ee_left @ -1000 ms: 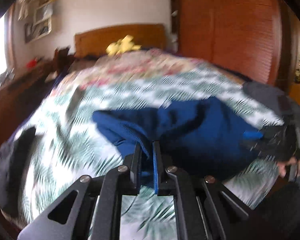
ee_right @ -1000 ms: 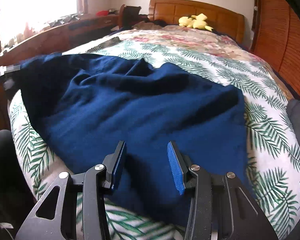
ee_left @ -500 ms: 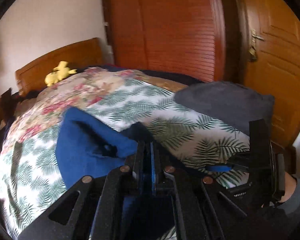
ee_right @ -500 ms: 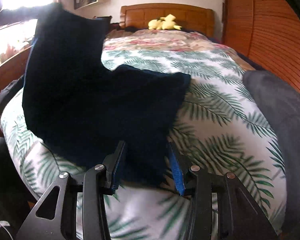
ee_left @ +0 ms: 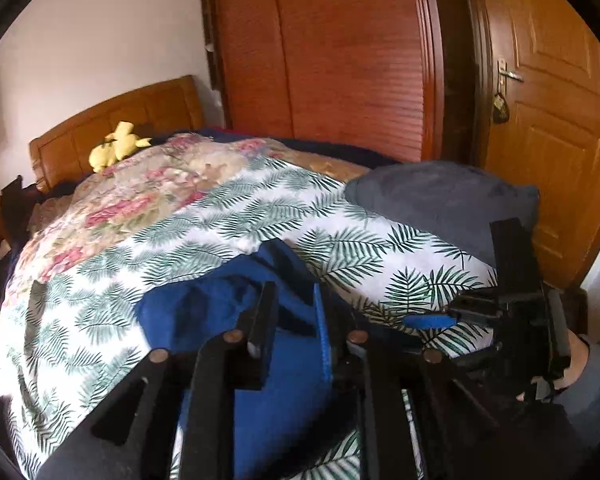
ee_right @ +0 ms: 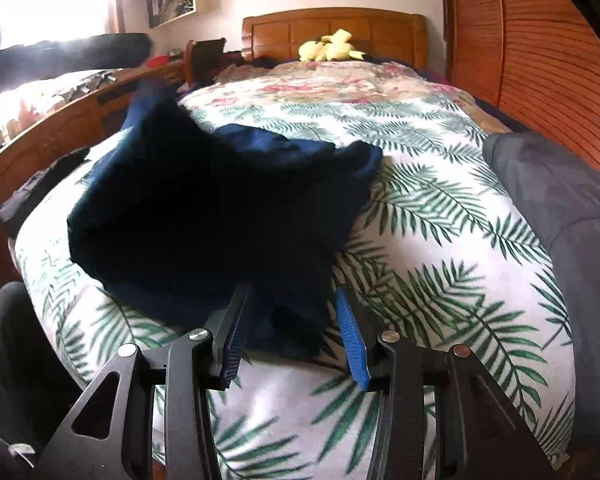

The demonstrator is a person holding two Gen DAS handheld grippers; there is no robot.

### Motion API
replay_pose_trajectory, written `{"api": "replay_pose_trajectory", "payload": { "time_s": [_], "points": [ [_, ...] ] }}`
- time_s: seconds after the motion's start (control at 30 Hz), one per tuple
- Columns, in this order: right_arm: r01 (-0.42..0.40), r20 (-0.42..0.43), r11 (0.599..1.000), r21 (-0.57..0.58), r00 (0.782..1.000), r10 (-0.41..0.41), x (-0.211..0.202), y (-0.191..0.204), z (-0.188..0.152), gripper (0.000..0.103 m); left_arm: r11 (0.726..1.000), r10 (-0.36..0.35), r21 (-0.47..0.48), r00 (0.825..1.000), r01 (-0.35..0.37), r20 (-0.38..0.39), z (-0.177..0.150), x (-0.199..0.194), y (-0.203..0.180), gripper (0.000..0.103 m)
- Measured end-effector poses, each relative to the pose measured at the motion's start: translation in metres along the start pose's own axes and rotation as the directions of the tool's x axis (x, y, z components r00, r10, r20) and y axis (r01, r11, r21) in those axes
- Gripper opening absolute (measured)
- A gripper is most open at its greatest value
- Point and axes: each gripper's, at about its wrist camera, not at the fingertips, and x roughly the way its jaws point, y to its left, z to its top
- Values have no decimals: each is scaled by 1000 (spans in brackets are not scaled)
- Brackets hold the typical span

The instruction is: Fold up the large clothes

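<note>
A dark blue garment (ee_right: 220, 216) lies bunched and partly folded over itself on the palm-leaf bedspread (ee_right: 440, 240). My right gripper (ee_right: 292, 320) is open, its jaws on either side of the garment's near edge. In the left wrist view the same blue garment (ee_left: 220, 304) lies under my left gripper (ee_left: 294, 312), whose jaws stand apart with the cloth loose between them. The right gripper (ee_left: 432, 320) also shows in that view at the right, low over the bedspread (ee_left: 260, 224).
A grey folded garment (ee_right: 560, 208) lies at the bed's right edge, also seen in the left wrist view (ee_left: 440, 200). A yellow plush toy (ee_right: 332, 50) sits by the wooden headboard. A wooden wardrobe (ee_left: 340, 60) and door (ee_left: 548, 120) stand to the right. A dark cloth (ee_right: 40, 188) lies at the left edge.
The left gripper carried the blue cloth across to the right, folding it over, then opened and let go. The right gripper stayed open near the garment's front edge.
</note>
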Motion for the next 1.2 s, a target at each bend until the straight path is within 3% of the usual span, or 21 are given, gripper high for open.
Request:
{"api": "replay_pose_trajectory", "payload": {
  "time_s": [0.17, 0.33, 0.47, 0.7, 0.93, 0.97, 1.0, 1.03, 1.1, 1.2],
  "points": [
    [-22, 64, 1000, 10, 998, 22, -12, 11, 22, 43, 998, 33, -48, 999, -32, 8, -23, -22, 28, 20],
    [-44, 147, 999, 29, 988, 40, -29, 20, 44, 48, 995, 62, -78, 998, -64, -31, -46, -21, 51, 21],
    [-42, 163, 999, 12, 986, 39, -29, 32, 52, 51, 991, 77, -103, 996, -82, -50, -60, -18, 66, 22],
    [-70, 56, 998, -7, 996, 70, 12, 40, 48, 52, 985, 90, -139, 994, -98, -61, -75, -14, 80, 22],
    [-144, -49, 989, 42, 988, 146, 41, 38, 34, 52, 985, 89, -142, 994, -99, -70, -79, -9, 81, 23],
    [-157, -55, 987, 40, 986, 159, 41, 40, 32, 45, 985, 90, -142, 993, -100, -73, -79, -7, 82, 23],
    [-170, -61, 985, 39, 983, 172, 41, 40, 31, 29, 984, 90, -144, 993, -100, -75, -80, -7, 84, 23],
    [-181, -72, 983, 37, 981, 183, 42, 41, 30, 23, 984, 90, -148, 993, -101, -77, -81, -5, 85, 23],
    [-181, -66, 983, 22, 981, 182, 39, 42, 30, 14, 983, 91, -152, 993, -102, -80, -81, -2, 87, 23],
    [-113, 37, 993, -18, 993, 113, 14, 44, 39, 8, 982, 93, -156, 992, -105, -87, -81, 4, 92, 23]
  ]
}}
